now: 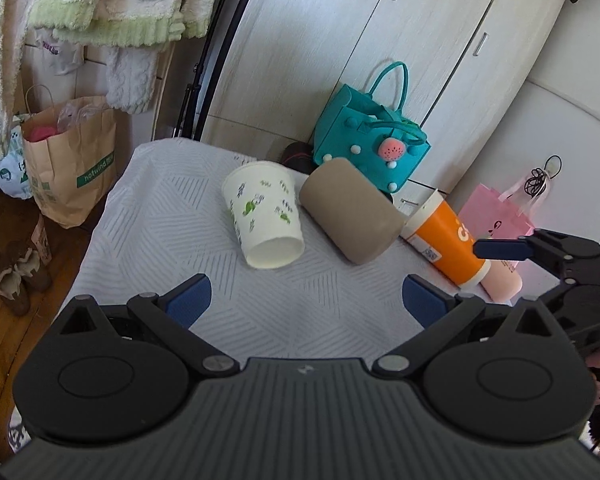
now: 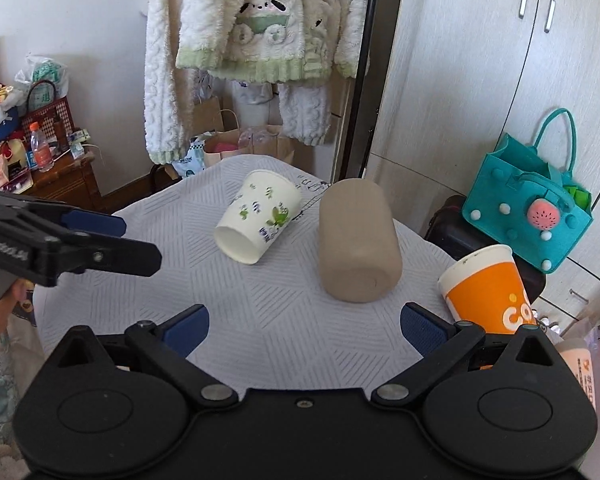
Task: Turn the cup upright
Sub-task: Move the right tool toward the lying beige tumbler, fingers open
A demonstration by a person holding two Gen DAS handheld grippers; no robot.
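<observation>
Three cups lie on their sides on a white patterned cloth (image 1: 148, 240). A white paper cup with green prints (image 1: 264, 216) has its mouth toward me; it also shows in the right wrist view (image 2: 256, 220). A beige cup (image 1: 350, 210) lies beside it, bottom toward me (image 2: 358, 240). An orange cup with a white rim (image 1: 446, 236) lies at the right edge (image 2: 488, 292). My left gripper (image 1: 306, 300) is open and empty, short of the white cup. My right gripper (image 2: 304, 326) is open and empty, short of the beige cup.
A teal felt handbag (image 1: 372, 140) stands behind the cups against white wardrobe doors (image 1: 420, 40). A pink bag (image 1: 496, 216) and a pink cup (image 1: 502, 280) sit at the right. A brown paper bag (image 1: 70, 160) stands on the floor left. Fleece clothes (image 2: 260, 40) hang behind.
</observation>
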